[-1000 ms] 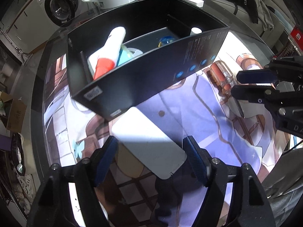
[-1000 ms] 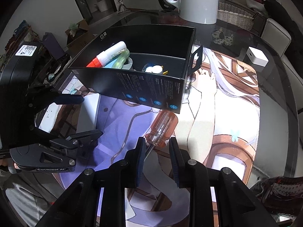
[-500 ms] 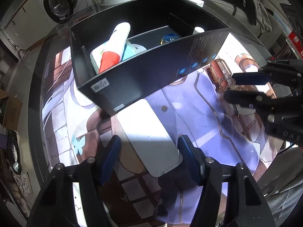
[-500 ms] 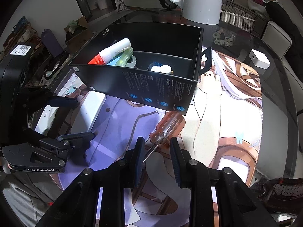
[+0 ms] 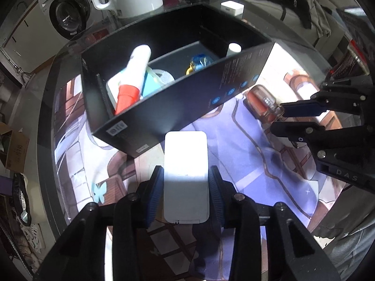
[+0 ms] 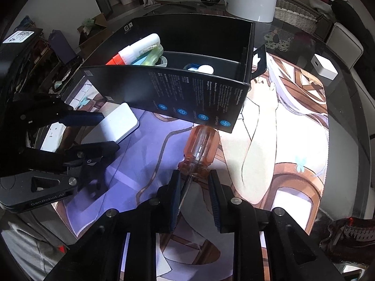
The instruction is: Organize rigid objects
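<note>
On the printed mat point(image 5: 257, 145), the left tool point(image 5: 185, 182), just closing, clamps the white slab point(image 5: 185, 175) between its pads.

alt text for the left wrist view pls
The left claw has just been closing and now grips a flat white case on a printed mat. Behind stands an open black box of small items; at right, the right claw straddles an orange-handled screwdriver.
</note>
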### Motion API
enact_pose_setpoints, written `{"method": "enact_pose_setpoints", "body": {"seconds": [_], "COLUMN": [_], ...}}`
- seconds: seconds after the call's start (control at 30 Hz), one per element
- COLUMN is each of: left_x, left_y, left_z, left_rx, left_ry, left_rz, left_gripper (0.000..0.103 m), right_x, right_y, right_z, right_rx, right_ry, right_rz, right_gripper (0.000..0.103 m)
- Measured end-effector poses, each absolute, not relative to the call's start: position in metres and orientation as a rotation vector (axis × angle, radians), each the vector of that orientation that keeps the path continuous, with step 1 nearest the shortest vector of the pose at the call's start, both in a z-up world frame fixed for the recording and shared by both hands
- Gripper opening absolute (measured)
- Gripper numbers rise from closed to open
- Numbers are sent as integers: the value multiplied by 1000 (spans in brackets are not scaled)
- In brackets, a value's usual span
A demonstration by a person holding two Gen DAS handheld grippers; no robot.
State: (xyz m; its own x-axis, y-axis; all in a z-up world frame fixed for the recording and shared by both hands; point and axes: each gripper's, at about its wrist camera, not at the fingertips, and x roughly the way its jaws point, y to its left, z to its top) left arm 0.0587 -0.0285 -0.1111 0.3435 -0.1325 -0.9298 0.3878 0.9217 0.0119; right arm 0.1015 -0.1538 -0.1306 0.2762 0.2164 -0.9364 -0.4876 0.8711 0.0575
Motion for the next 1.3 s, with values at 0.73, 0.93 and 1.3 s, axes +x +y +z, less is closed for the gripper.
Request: {"method": "enact_pose_setpoints", "body": {"seconds": [0.73,0.93,1.3], "left_x": [53,52,53], "left_y": [-19,-12,-4], "left_z": [-103,-109,-121], "left_rx": [260,266,276], "left_ry": [1144,1168,1194], "left_rz": [-331,-328,-330], "left_gripper": [37,37,58], "right_x": [100,90,83], "right_y": [-166,-141,-107], "right_z": [-112,-106,-135], "right_rx": [-184,-218,-364], "right_ry": [1140,1113,1175], "right_rz": [503,598,603], "right_gripper": [4,42,27]}}
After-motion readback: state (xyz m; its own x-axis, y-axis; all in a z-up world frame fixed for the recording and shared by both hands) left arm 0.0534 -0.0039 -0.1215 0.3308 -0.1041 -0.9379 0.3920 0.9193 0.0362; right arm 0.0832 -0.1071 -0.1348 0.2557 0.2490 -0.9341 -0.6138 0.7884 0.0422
